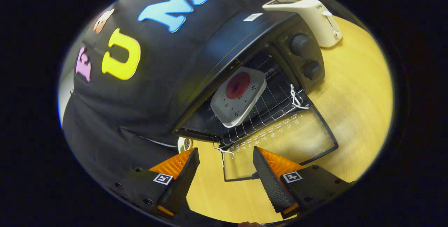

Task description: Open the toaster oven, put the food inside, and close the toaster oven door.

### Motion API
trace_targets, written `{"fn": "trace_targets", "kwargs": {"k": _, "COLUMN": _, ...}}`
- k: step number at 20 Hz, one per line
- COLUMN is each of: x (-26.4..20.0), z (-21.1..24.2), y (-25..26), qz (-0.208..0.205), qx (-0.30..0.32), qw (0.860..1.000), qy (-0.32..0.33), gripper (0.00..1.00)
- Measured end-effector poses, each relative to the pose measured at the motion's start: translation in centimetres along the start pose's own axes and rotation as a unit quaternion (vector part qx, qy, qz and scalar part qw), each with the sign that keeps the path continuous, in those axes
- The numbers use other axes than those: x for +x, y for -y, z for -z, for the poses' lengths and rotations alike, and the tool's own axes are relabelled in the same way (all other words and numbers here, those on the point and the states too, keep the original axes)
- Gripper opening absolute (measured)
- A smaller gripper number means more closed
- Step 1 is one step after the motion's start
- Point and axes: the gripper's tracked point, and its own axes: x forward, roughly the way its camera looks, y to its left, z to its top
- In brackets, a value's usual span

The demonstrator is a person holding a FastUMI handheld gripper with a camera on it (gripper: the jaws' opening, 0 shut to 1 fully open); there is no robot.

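The toaster oven (224,62) sits in the middle of the frame, tilted by the lens, a black box with its door (297,139) swung fully down and lying flat over the table (353,90). Inside, on the wire rack (269,109), rests a white tray (238,97) with rounded corners carrying a round dark red piece of food (238,85); the tray leans a little toward the open front. White string (295,99) is tied at the right front corner of the rack, and another bit of white string (224,151) hangs at the left front corner, near the door's hinge edge. Two black knobs (306,57) stand one above the other on the oven's right-hand panel. Past the oven, at the upper right of the frame, stands a cream slot toaster (311,18) with a slice showing in its top.

At the lower centre of the frame the hand-held gripper (225,176) has its two fingers spread wide apart, holding nothing; the right finger (269,181) overlaps the near edge of the lowered door and the left finger (182,178) lies beside it over bare wood.
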Motion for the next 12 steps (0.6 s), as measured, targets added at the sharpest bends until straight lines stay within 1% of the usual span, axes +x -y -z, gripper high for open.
{"fn": "trace_targets", "kwargs": {"k": 2, "x": -0.3, "z": 0.8, "y": -1.0, "qz": 0.001, "qx": -0.040, "qw": 0.999, "qy": -0.006, "gripper": 0.98}}
{"fn": "trace_targets", "kwargs": {"k": 4, "x": -0.5, "z": 1.4, "y": -1.1, "qz": 0.017, "qx": -0.086, "qw": 0.996, "qy": -0.005, "gripper": 0.98}}
{"fn": "trace_targets", "kwargs": {"k": 5, "x": -0.4, "z": 1.9, "y": -1.0, "qz": 0.028, "qx": -0.111, "qw": 0.993, "qy": -0.008, "gripper": 0.98}}
{"fn": "trace_targets", "kwargs": {"k": 6, "x": -0.1, "z": 3.2, "y": -0.3, "qz": 0.048, "qx": -0.130, "qw": 0.990, "qy": -0.026, "gripper": 0.98}}
{"fn": "trace_targets", "kwargs": {"k": 8, "x": 0.0, "z": 5.3, "y": 0.4, "qz": 0.073, "qx": -0.158, "qw": 0.983, "qy": -0.061, "gripper": 0.98}}
{"fn": "trace_targets", "kwargs": {"k": 12, "x": -0.2, "z": 6.7, "y": 2.6, "qz": 0.131, "qx": -0.197, "qw": 0.969, "qy": -0.071, "gripper": 0.98}}
